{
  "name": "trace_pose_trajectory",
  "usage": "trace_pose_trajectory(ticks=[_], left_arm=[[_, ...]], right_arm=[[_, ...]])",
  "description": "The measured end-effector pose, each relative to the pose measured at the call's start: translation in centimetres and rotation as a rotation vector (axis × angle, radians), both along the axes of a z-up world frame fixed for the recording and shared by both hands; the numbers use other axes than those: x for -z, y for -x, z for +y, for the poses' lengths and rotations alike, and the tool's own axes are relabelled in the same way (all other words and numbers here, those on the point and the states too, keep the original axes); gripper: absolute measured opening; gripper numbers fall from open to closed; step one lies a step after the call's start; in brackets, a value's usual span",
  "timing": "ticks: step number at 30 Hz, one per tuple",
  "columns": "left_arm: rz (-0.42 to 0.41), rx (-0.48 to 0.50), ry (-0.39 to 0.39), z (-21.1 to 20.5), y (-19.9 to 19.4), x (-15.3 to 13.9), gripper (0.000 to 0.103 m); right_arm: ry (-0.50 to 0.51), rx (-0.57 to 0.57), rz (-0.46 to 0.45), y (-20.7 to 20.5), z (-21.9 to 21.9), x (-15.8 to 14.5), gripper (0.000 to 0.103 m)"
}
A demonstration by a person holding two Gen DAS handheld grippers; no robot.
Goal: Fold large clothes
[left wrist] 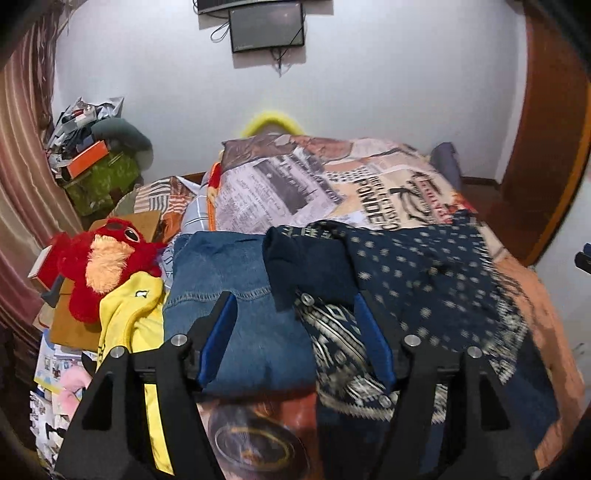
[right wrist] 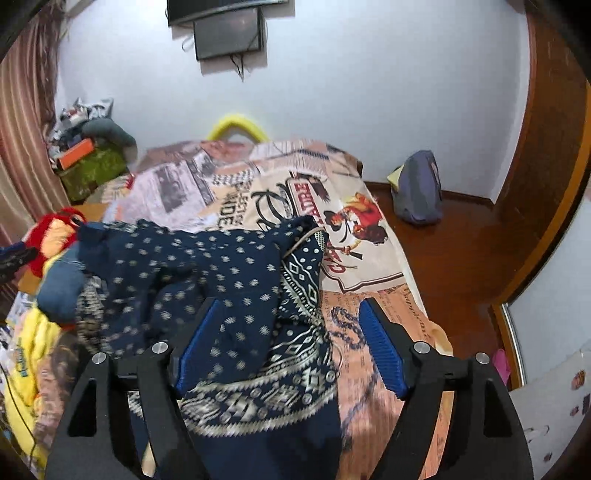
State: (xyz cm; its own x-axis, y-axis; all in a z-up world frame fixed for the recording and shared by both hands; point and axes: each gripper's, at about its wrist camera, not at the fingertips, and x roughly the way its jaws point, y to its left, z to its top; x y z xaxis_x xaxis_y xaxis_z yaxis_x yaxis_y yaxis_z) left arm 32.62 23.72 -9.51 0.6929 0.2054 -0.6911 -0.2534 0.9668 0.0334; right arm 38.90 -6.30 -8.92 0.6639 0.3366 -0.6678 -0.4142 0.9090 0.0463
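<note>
A navy garment with small white dots and a patterned cream border (left wrist: 424, 280) lies crumpled on the printed bedspread (left wrist: 332, 184); it also shows in the right wrist view (right wrist: 229, 280). My left gripper (left wrist: 295, 306) is open above the garment's left edge, where it meets a folded denim piece (left wrist: 229, 280). My right gripper (right wrist: 291, 310) is open above the garment's right part, and its blue pads (right wrist: 380, 339) hold nothing. Its left pad sits over the dotted cloth.
A red plush toy (left wrist: 96, 258) and a yellow garment (left wrist: 129, 317) lie left of the denim. Boxes and clutter (left wrist: 92, 162) stand at the far left by the curtain. A grey-blue bag (right wrist: 419, 192) sits on the wooden floor right of the bed. A screen (left wrist: 266, 26) hangs on the wall.
</note>
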Motion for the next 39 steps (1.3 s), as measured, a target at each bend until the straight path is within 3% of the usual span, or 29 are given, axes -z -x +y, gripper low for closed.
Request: trace_pose_trajectory(ticks=[6, 9, 13, 21, 26, 33, 36, 39], left_arm=[[-0.044, 0.031, 0.027, -1.1, 5.3, -1.1, 0.073], [-0.036, 0.037, 0.009, -1.5, 7.6, -0.4, 0.076], [-0.001, 0.045, 0.055, -1.6, 10.2, 1.7, 0.077], [0.06, 0.053, 0.127, -2.5, 13.9, 6.9, 0.077], [0.078, 0.048, 0.169, -3.6, 14.8, 9.9, 0.077], [0.214, 0.081, 0.389, -4.5, 13.7, 14.4, 0.077], [0.269, 0.069, 0.51, -4.6, 13.2, 16.4, 0.077], [0.3, 0.07, 0.578, -4.8, 12.8, 17.7, 0.077]], right_arm=[[-0.044, 0.03, -0.047, 4.2, -2.0, -1.4, 0.083], [-0.041, 0.028, -0.038, 5.4, -2.7, -1.0, 0.083], [-0.005, 0.041, -0.027, 6.7, -3.5, 0.2, 0.083], [0.106, 0.027, 0.009, 9.6, -4.6, 4.7, 0.083], [0.11, 0.025, 0.121, 10.2, -5.4, 8.9, 0.083], [0.04, 0.044, 0.315, 10.0, -6.9, 13.1, 0.083], [0.035, 0.06, 0.366, 9.8, -7.4, 14.6, 0.083], [0.034, 0.059, 0.404, 9.4, -7.5, 15.8, 0.083]])
